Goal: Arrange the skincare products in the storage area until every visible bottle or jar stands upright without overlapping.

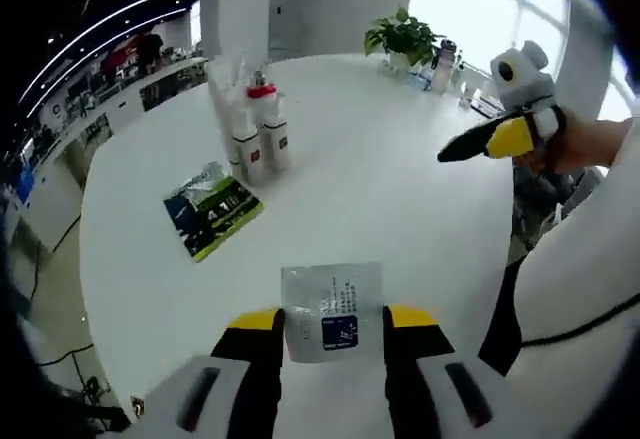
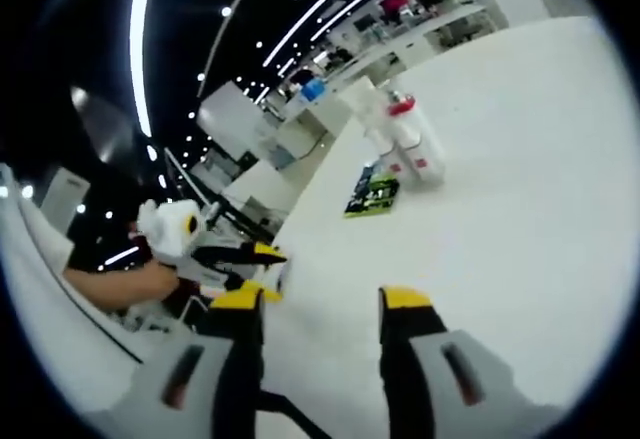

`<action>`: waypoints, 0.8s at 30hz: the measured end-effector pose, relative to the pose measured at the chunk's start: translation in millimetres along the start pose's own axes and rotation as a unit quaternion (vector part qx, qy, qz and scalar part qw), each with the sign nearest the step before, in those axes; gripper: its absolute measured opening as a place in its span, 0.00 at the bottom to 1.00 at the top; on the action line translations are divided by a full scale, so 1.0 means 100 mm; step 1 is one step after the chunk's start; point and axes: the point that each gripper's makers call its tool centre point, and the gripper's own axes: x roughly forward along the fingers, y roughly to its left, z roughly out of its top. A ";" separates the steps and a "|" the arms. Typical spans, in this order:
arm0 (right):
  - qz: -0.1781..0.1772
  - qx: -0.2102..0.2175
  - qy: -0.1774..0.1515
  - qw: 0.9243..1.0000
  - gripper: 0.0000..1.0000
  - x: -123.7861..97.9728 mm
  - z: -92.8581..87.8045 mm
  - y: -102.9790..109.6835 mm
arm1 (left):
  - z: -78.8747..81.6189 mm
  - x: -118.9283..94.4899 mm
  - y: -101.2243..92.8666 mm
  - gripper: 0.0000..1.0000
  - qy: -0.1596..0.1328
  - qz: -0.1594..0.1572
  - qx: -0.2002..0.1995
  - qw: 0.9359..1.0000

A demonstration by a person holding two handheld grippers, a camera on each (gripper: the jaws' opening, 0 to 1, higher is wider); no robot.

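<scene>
A pale square pack with a blue label (image 1: 331, 294) sits between the yellow-tipped jaws of my left gripper (image 1: 334, 317), which is shut on it just above the round white table (image 1: 400, 189). Two white bottles, one with a red cap (image 1: 262, 129), stand upright close together at the table's far side, with a clear tall container just behind them. A dark green flat packet (image 1: 212, 211) lies in front of them. In the right gripper view my right gripper (image 2: 322, 299) is open with nothing between its fingers, far from the bottles (image 2: 412, 149) and the packet (image 2: 372, 193).
A person's hand holds the right gripper (image 1: 485, 144) over the table's right edge; the left gripper (image 2: 255, 255) shows at the left. A potted plant (image 1: 403, 37) and a small bottle (image 1: 443, 61) stand at the far rim. Desks and ceiling lights fill the background.
</scene>
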 end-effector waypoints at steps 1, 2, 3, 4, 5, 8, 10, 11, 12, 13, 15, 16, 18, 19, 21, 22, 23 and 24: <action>0.005 0.003 0.004 1.000 0.40 0.01 -0.01 0.02 | 0.07 0.00 -0.08 0.40 0.002 -0.006 0.024 1.000; 0.017 0.013 0.009 1.000 0.38 0.03 -0.03 0.06 | 0.11 0.00 -0.12 0.40 0.002 -0.006 0.036 0.999; 0.023 0.016 0.012 1.000 0.35 0.04 -0.03 0.08 | 0.18 0.00 -0.20 0.40 0.000 -0.015 0.052 0.999; 0.029 0.017 0.014 0.999 0.32 0.04 -0.04 0.09 | 0.22 0.00 -0.30 0.40 0.003 -0.027 0.065 0.998; 0.032 0.019 0.016 0.999 0.30 0.05 -0.04 0.11 | 0.24 0.00 -0.34 0.40 0.008 -0.030 0.077 0.997; 0.048 0.038 0.033 0.998 0.29 0.08 -0.08 0.16 | 0.33 0.00 -0.52 0.40 0.012 -0.043 0.122 0.991; 0.052 0.045 0.044 0.997 0.27 0.10 -0.12 0.17 | 0.38 0.00 -0.59 0.40 0.009 -0.047 0.143 0.989; 0.056 0.050 0.052 0.996 0.27 0.10 -0.15 0.18 | 0.41 0.00 -0.65 0.40 0.011 -0.050 0.154 0.987; 0.061 0.057 0.061 0.995 0.26 0.10 -0.19 0.20 | 0.45 0.00 -0.70 0.40 0.010 -0.053 0.167 0.985; 0.065 0.064 0.066 0.994 0.26 0.12 -0.21 0.22 | 0.47 0.01 -0.73 0.40 0.010 -0.054 0.173 0.983; 0.068 0.072 0.082 0.992 0.24 0.12 -0.27 0.23 | 0.50 0.01 -0.79 0.40 0.011 -0.058 0.189 0.980; 0.069 0.072 0.084 0.991 0.22 0.12 -0.28 0.24 | 0.52 0.02 -0.82 0.40 0.010 -0.061 0.196 0.979; 0.070 0.075 0.089 0.991 0.20 0.12 -0.30 0.25 | 0.54 0.03 -0.88 0.40 0.012 -0.065 0.215 0.974; 0.073 0.079 0.093 0.990 0.19 0.12 -0.31 0.26 | 0.55 0.03 -0.91 0.40 0.014 -0.069 0.227 0.971; 0.075 0.084 0.094 0.989 0.18 0.12 -0.32 0.26 | 0.56 0.03 -0.98 0.40 0.014 -0.076 0.241 0.967; 0.074 0.084 0.096 0.989 0.15 0.13 -0.32 0.26 | 0.57 0.04 -1.01 0.40 0.013 -0.077 0.245 0.966; 0.074 0.086 0.100 0.989 0.11 0.12 -0.33 0.26 | 0.57 0.04 -1.03 0.40 0.014 -0.079 0.249 0.965; 0.074 0.087 0.107 0.988 0.07 0.12 -0.36 0.25 | 0.58 0.04 -1.05 0.40 0.013 -0.082 0.251 0.965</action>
